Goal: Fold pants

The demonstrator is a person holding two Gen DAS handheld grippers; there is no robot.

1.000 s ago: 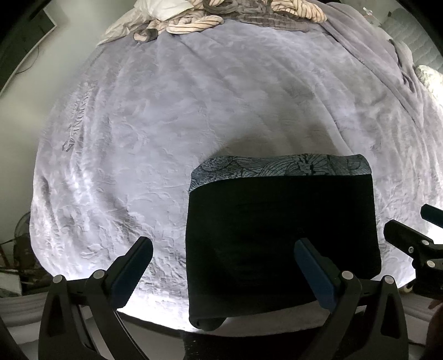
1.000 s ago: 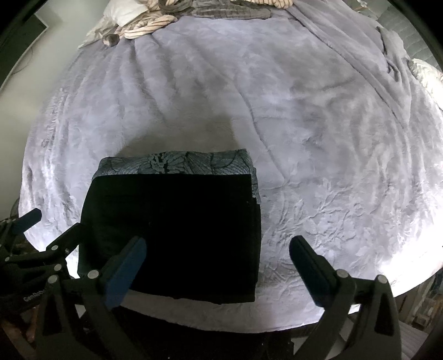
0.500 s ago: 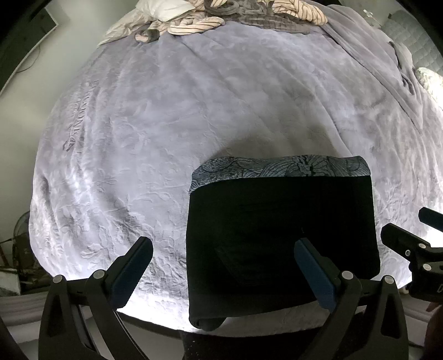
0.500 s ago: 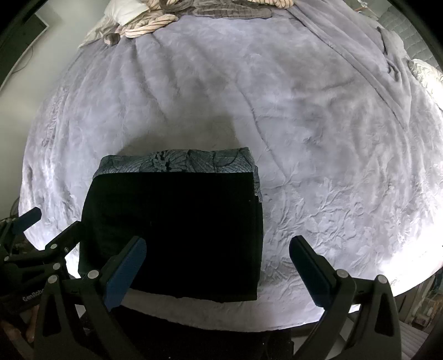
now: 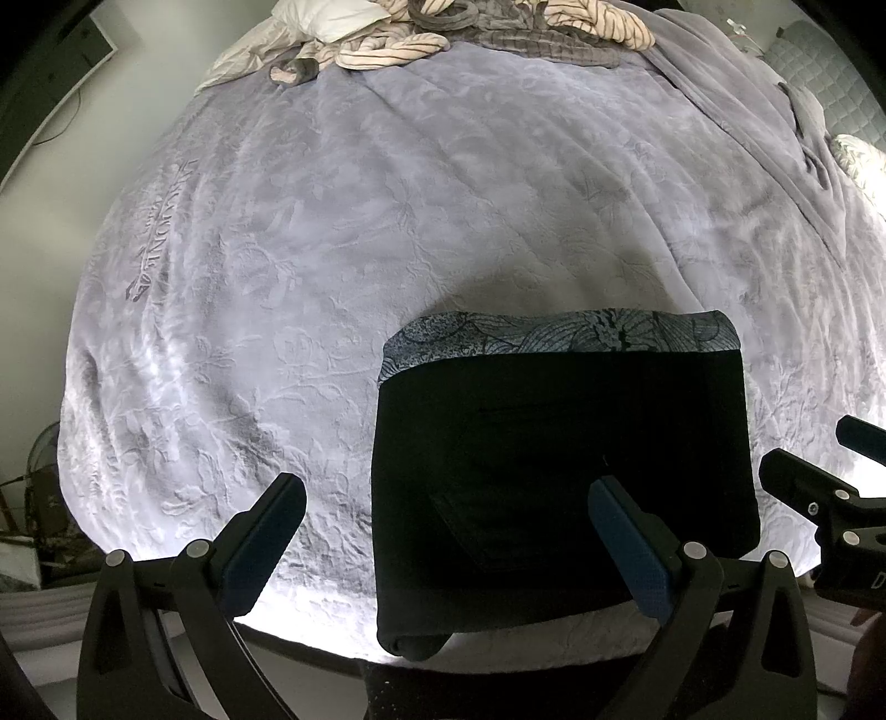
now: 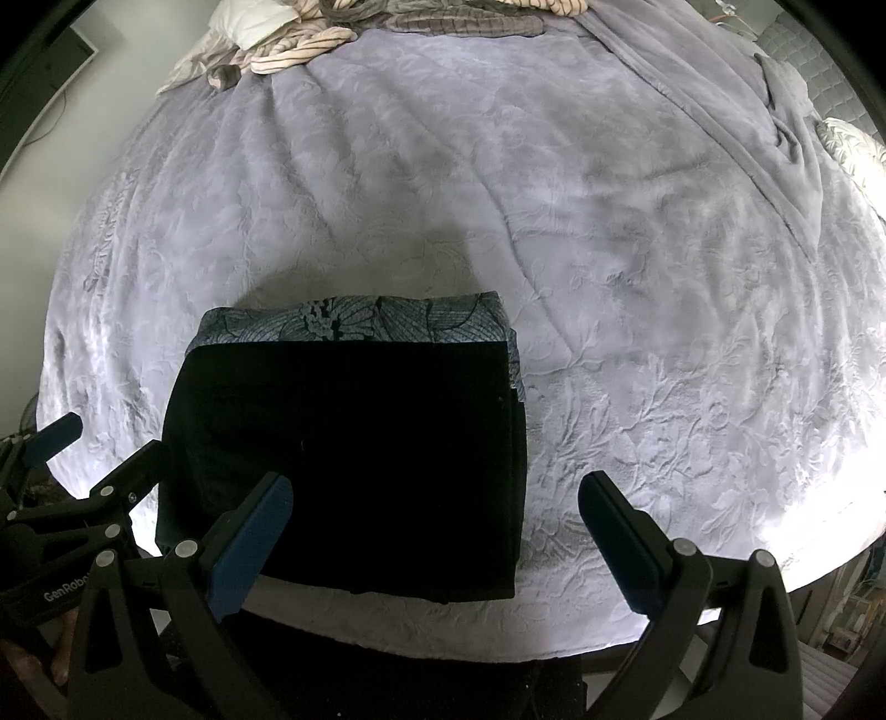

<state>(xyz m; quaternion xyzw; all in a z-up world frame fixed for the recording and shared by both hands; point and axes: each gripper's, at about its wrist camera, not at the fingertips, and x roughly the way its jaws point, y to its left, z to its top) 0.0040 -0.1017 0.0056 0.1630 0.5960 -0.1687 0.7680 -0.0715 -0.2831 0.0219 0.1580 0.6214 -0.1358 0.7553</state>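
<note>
The black pants lie folded into a compact rectangle near the bed's front edge, on top of a grey leaf-patterned folded cloth that shows along their far side. They also show in the right wrist view. My left gripper is open and empty, held above the pants' front left part. My right gripper is open and empty above their front right corner. Each gripper shows at the edge of the other's view.
A lilac embossed blanket covers the bed. Striped and grey clothes with a white pillow are piled at the far end. A loose grey blanket lies along the right side. The bed's front edge is just below the grippers.
Both grippers stay open and nearly still; the views shift only slightly. The pants have not moved.
</note>
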